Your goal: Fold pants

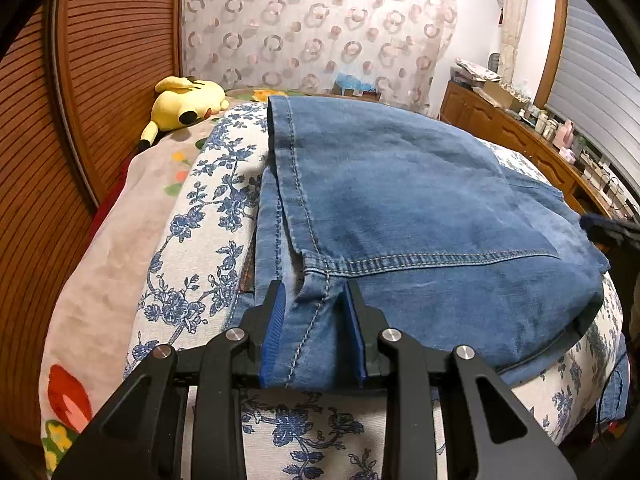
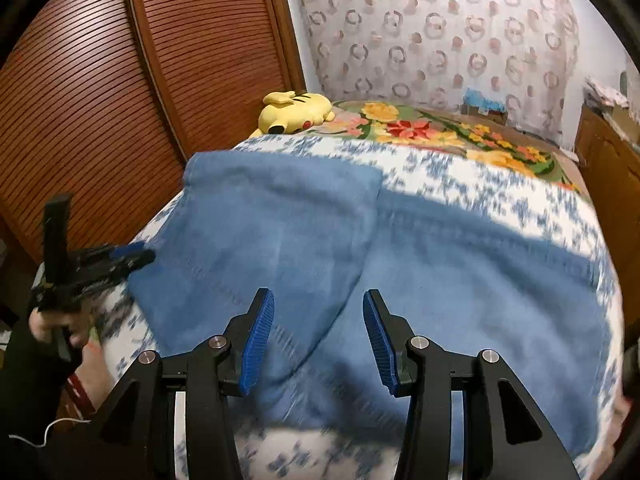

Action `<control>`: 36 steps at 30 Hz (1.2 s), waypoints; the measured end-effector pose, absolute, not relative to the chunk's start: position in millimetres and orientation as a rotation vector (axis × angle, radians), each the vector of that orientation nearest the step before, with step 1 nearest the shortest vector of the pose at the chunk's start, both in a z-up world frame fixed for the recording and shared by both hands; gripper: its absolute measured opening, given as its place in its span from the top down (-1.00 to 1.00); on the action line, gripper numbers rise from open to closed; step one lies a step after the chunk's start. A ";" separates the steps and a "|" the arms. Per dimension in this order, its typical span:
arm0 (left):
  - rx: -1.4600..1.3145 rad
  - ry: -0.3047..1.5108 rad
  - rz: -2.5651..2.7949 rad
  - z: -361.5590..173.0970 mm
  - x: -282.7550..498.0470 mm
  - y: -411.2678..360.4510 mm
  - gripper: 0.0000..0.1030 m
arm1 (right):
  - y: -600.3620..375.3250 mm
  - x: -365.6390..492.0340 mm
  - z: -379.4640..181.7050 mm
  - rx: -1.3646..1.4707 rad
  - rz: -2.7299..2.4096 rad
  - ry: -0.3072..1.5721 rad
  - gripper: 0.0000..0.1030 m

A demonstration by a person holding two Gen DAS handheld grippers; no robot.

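My main worry is the faded blue denim pants (image 1: pixel 420 208), lying partly folded on the bed's blue-and-white floral cover (image 1: pixel 208 208): my left hand-held gripper (image 1: pixel 314 320) is clamped on a stitched seam edge at six o'clock in its view, and any tug could drag the stacked layers askew. My right hand-held gripper (image 2: pixel 318 336) hovers above the denim, jaws apart and empty, angled downward, its view smeared. The left one sits low at nine o'clock there, also angled downward.
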State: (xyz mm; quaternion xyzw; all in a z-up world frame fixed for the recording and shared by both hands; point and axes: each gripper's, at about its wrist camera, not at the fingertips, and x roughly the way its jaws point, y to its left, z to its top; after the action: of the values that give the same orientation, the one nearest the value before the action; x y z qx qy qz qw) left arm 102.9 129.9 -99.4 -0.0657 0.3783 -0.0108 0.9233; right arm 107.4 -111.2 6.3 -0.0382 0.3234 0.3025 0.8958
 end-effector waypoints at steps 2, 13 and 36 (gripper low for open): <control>-0.139 0.775 -0.023 -101.2 102.1 130.8 0.41 | -114.5 95.1 1.5 -0.063 0.636 0.667 0.06; -0.144 0.782 -0.019 -100.5 99.1 131.1 0.41 | -103.4 52.5 -12.6 -0.127 0.665 0.637 0.06; -0.147 0.766 -0.030 -105.1 99.6 135.0 0.41 | -113.0 38.5 -50.3 -0.163 0.563 0.675 0.96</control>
State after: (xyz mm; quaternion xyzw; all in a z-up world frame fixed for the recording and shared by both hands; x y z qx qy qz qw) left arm 99.6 135.0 -105.1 -0.0716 0.3733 -0.0147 0.9248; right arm 38.5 -113.0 -50.3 -0.0786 0.3265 0.2720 0.9018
